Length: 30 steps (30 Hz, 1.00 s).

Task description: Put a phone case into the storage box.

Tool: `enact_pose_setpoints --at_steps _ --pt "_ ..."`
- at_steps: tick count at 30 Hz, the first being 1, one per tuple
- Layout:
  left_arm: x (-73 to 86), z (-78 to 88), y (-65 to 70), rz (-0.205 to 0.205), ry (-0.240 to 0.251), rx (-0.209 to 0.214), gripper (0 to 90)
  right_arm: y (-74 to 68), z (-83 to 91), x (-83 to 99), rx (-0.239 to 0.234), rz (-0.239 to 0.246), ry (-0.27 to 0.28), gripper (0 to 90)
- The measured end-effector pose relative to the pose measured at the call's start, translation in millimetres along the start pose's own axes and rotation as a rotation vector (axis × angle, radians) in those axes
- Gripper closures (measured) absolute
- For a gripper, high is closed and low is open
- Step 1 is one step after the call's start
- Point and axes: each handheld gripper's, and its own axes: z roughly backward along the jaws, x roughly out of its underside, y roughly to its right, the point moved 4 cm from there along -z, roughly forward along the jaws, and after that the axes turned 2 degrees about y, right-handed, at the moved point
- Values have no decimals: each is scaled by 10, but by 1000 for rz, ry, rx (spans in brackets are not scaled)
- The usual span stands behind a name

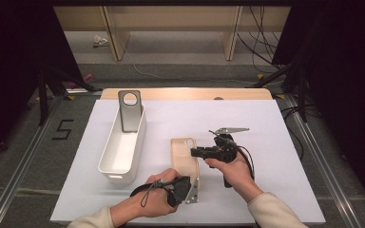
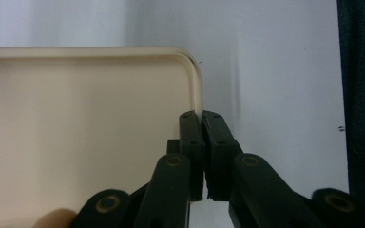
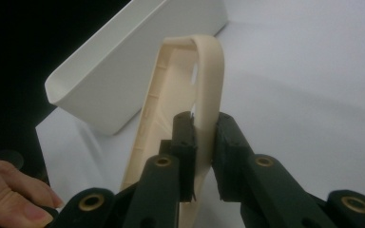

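A cream phone case (image 1: 184,159) is seen just below the middle of the high view, on the white sheet (image 1: 266,190) that covers the bench. It is held at two places. The left tool (image 1: 190,187), at the lower middle of that view, is clamped on the case's near end; in the left gripper view its jaws are pressed together on the thin rim (image 2: 197,95) beside a rounded corner. The right tool (image 1: 193,152), right of centre in the high view, reaches in from the right to the case's long edge. In the right gripper view the case (image 3: 204,90) stands on edge between the jaws, which are closed in on its side wall.

A white bin (image 1: 123,147) lies close to the case's left, with a grey phone case (image 1: 129,110) standing upright at its far end. A "5" (image 1: 62,128) can be read on the floor at the left of the frame.

Bare sheet is left to the right of the right hand (image 1: 235,173) and above the case, towards the bench's far wooden edge (image 1: 185,93).
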Motion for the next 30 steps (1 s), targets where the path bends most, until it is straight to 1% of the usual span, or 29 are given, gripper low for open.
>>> enact_pose_setpoints --at_steps 3,9,12,14,15,17,18,19,20,21,22,23,24,25,27,29,30 --pt "8 -1 -14 0 0 -6 875 -31 22 -20 -4 4 14 817" --pt "13 9 -50 7 20 -29 874 -61 72 -59 -17 0 40 822" --pt "24 11 -68 15 27 -33 871 -73 95 -76 -23 -10 55 822" --pt "30 18 -82 28 37 -36 864 -89 108 -87 -23 -4 64 822" --pt "31 18 -87 32 46 -44 860 -99 118 -97 -24 1 72 822" --pt "21 40 -108 48 90 -59 833 -111 138 -114 -14 14 79 823" --pt "14 66 -127 47 105 -61 815 -109 153 -124 -5 21 87 822" --pt "0 88 -140 62 138 -76 786 -104 171 -136 -2 20 97 823" --pt "-14 112 -157 67 171 -88 750 -96 191 -148 -1 21 108 822" --pt "-26 139 -175 84 203 -107 710 -87 214 -161 8 22 122 822" --pt "-37 163 -192 104 232 -113 662 -75 237 -172 15 22 133 822" --pt "-50 177 -201 142 273 -117 611 -59 256 -181 22 24 139 821" --pt "-57 191 -216 170 304 -120 557 -43 276 -188 29 19 149 821" --pt "-55 206 -235 187 325 -122 507 -23 293 -192 33 14 160 821" --pt "-37 230 -286 221 358 -150 410 6 316 -196 41 14 161 820" --pt "-15 244 -333 273 373 -166 323 31 332 -199 50 14 172 820" --pt "-4 253 -359 303 390 -176 286 41 341 -201 57 18 175 820"
